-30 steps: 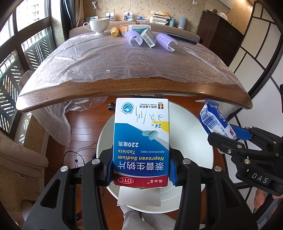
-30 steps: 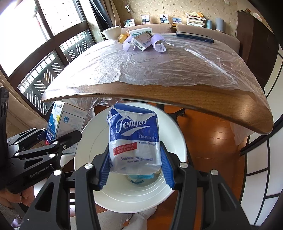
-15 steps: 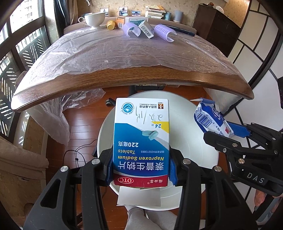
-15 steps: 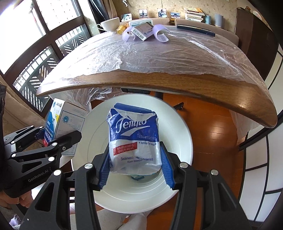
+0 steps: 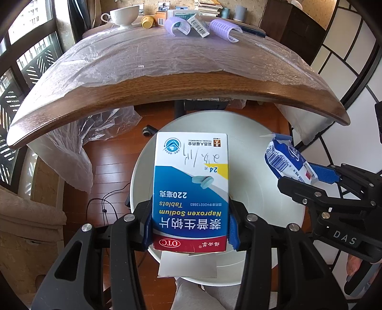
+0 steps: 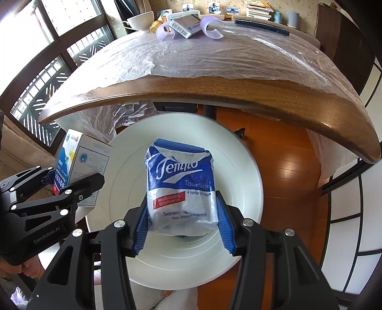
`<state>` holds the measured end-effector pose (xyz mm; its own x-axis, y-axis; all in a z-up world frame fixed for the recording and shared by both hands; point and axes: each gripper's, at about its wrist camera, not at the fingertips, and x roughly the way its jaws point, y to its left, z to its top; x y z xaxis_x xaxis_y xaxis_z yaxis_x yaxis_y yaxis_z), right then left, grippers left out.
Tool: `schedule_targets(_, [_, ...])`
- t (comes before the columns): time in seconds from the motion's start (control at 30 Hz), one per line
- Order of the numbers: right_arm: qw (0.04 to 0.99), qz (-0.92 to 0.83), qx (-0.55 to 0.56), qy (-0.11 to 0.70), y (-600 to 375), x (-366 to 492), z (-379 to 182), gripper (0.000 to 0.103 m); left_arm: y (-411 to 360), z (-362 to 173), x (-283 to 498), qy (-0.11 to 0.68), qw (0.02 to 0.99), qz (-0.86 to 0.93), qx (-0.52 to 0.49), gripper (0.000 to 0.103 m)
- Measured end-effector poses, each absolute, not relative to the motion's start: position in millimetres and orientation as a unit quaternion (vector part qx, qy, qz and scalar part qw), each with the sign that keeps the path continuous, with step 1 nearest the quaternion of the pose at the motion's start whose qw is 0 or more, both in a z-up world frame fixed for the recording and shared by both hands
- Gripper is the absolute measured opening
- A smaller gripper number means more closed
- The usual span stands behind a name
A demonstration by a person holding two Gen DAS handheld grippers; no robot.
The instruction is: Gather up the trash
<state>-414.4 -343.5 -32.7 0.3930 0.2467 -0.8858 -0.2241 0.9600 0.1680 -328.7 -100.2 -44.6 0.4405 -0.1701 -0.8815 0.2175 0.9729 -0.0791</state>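
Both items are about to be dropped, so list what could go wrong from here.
1. The box is clamped only near its bottom by the left tongs, and in the right wrist view it hangs over the bin rim, so it might land outside.
2. A loose flap hangs below the box and could catch.
3. The tissue pack in the right tongs is soft and may cling to a pad.

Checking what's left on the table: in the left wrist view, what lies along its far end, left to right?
White teacup → yellow cup → left purple hair roller → barcoded box → right purple hair roller.
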Motion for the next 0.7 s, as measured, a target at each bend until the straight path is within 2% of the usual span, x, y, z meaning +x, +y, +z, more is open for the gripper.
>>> schedule_targets(0.7, [0.813,0.127,0.011,0.569,-337,-402,-66,0.050,-100,-76,-320,0.550,0.827,-0.111,0.043,0.048])
